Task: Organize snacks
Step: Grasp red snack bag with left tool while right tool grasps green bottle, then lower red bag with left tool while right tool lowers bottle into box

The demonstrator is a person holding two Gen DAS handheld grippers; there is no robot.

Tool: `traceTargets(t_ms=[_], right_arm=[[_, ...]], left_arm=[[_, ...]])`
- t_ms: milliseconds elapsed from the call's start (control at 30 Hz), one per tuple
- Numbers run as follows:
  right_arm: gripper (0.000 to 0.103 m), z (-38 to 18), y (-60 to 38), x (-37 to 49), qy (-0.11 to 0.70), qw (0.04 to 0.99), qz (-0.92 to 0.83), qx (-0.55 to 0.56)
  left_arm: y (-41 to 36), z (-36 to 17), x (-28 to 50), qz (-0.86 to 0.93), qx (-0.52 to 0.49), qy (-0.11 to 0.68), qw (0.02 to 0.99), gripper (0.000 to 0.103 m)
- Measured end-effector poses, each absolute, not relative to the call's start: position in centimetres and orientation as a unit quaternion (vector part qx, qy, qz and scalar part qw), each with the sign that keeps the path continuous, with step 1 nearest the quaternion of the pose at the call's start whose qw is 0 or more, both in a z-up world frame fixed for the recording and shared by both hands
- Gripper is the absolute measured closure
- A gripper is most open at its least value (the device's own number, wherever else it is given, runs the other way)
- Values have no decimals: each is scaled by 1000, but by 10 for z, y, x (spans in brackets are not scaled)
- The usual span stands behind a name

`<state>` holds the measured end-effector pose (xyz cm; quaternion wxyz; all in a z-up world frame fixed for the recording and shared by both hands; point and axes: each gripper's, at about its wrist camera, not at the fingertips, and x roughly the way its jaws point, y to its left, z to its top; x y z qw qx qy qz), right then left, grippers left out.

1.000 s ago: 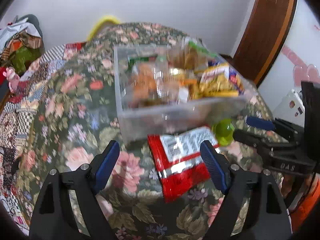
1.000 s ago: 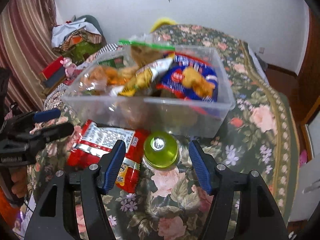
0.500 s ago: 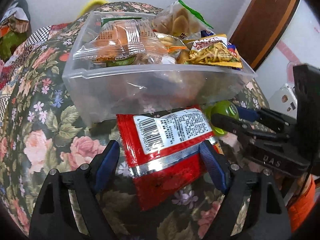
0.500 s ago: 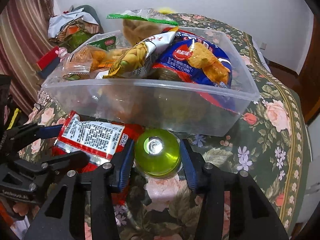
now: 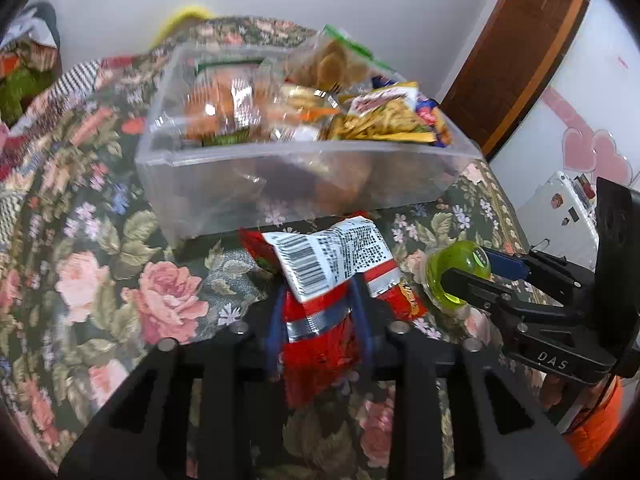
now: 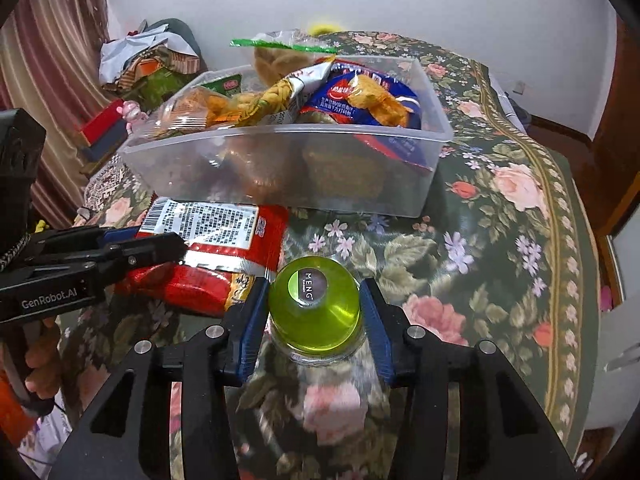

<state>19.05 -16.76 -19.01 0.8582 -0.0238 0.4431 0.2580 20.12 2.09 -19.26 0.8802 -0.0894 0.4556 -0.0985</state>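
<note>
Half a second ago the left gripper (image 5: pixel 320 320) straddled the red foil snack packet (image 5: pixel 324 276) with its blue pads wide; now they have pinched it, crumpling its near end. The right gripper (image 6: pixel 316 312) has likewise closed further and clamps the round green jelly cup (image 6: pixel 314 308), pads touching both sides. Both snacks sit on the floral green bedspread (image 6: pixel 500 240) just in front of the clear plastic storage bin (image 6: pixel 340 160), which is heaped with bagged snacks above its rim. The packet's far edge nearly touches the bin's front wall. Open bedspread lies right of the cup toward the bed's edge.
</note>
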Motion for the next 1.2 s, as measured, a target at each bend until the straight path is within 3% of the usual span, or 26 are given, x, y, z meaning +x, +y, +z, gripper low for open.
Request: traceTargets(t_ms=[200,767,1200], right_arm=[[60,-177,-173,185,432,864,260,-13],[60,-124,-170,188,366,892,265,-7],[60,-97,-150,224,324,908,267,-5]], left_arm=[[16,-163,180,-96,-61,429,896,91],[10,-67,155,-86,-2,316,945,92],[27,-65,209,-68,-25,305,949,92]])
